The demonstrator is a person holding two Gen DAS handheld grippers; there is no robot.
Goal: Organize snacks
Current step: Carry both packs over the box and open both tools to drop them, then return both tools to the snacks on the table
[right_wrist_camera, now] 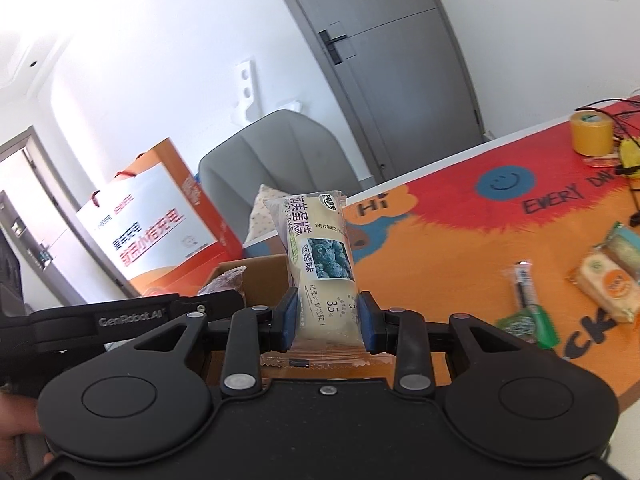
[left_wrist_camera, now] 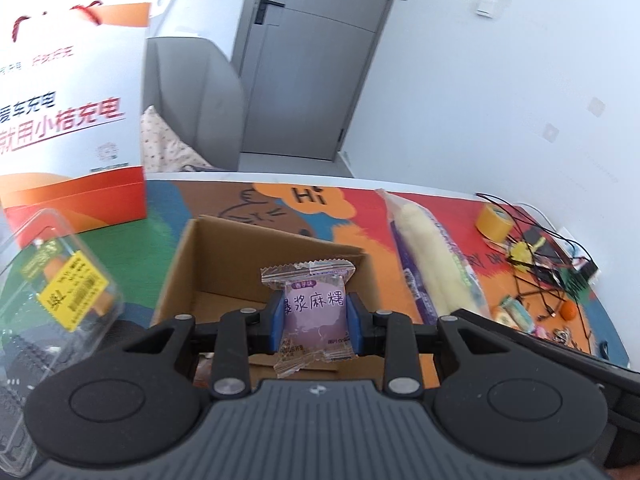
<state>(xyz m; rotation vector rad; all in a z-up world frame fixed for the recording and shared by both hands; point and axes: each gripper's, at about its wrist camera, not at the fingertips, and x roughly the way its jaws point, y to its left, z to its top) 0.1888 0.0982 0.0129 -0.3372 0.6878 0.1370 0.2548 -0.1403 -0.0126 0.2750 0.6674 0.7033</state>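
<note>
My left gripper (left_wrist_camera: pixel 314 322) is shut on a purple mochi snack packet (left_wrist_camera: pixel 312 312) and holds it above the open cardboard box (left_wrist_camera: pixel 224 248). My right gripper (right_wrist_camera: pixel 328 320) is shut on a cream blueberry cake packet (right_wrist_camera: pixel 320 256), held upright just right of the same box (right_wrist_camera: pixel 260 276). The cake packet also shows in the left wrist view (left_wrist_camera: pixel 432 248), right of the box. The left gripper's arm (right_wrist_camera: pixel 120 316) shows at the left in the right wrist view. Several loose snack packets (right_wrist_camera: pixel 604 284) lie on the mat at the right.
An orange and white gift bag (left_wrist_camera: pixel 68 128) stands behind the box on the left. A clear plastic clamshell (left_wrist_camera: pixel 52 292) sits at the near left. A yellow tape roll (right_wrist_camera: pixel 591 132), tangled wires (left_wrist_camera: pixel 548 256) and a grey chair (right_wrist_camera: pixel 276 152) are beyond the colourful mat (right_wrist_camera: pixel 480 220).
</note>
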